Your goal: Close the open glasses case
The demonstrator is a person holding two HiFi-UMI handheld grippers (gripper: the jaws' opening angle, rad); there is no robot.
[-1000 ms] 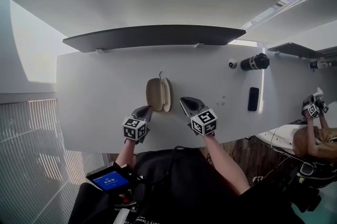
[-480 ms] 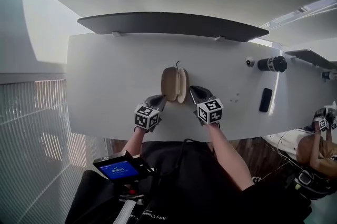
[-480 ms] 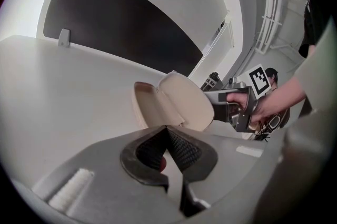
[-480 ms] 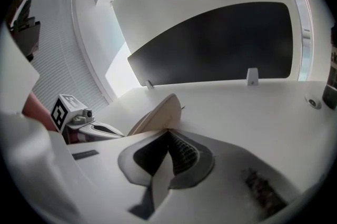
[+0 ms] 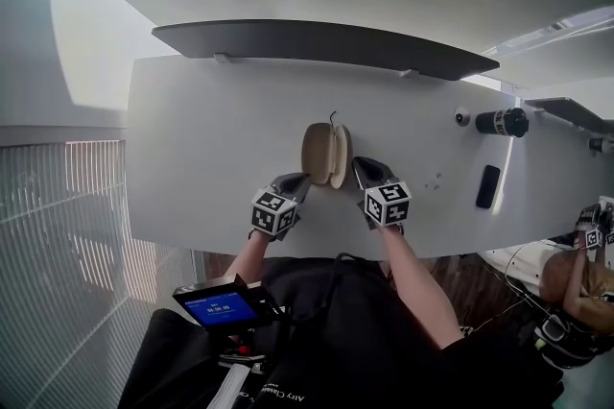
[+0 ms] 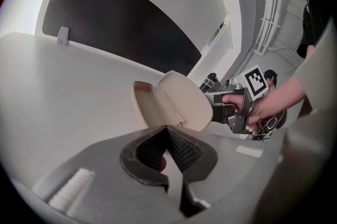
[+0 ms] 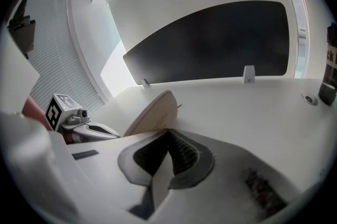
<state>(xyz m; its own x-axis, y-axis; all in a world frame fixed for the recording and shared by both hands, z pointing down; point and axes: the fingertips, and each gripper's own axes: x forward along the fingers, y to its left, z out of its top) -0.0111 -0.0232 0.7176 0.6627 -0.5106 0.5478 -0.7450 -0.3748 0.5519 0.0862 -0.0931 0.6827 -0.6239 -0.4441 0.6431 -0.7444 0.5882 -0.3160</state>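
Looking down on a tan glasses case standing open on a white table, two halves spread in a narrow V, long axis pointing away from the body. Sits squarely between the two tools: left gripper just beside the left half, right gripper just beside the right half, contact on either side too close to call. From the left gripper's own camera: jaws pressed together at the tips, nothing held, hollow of the left half straight ahead. From the right gripper's camera: jaws likewise together and empty, smooth back of the right half rising just ahead and slightly to the left. Hard to call either side nearer; about level, flanking the near end of the case. Judging from that, probably calls for a squeeze across the short axis, pushing the halves toward each other, left tool going right and right tool going left. Worth bracing one half while swinging the other, to avoid sliding or tipping the case along the table. Not yet closed
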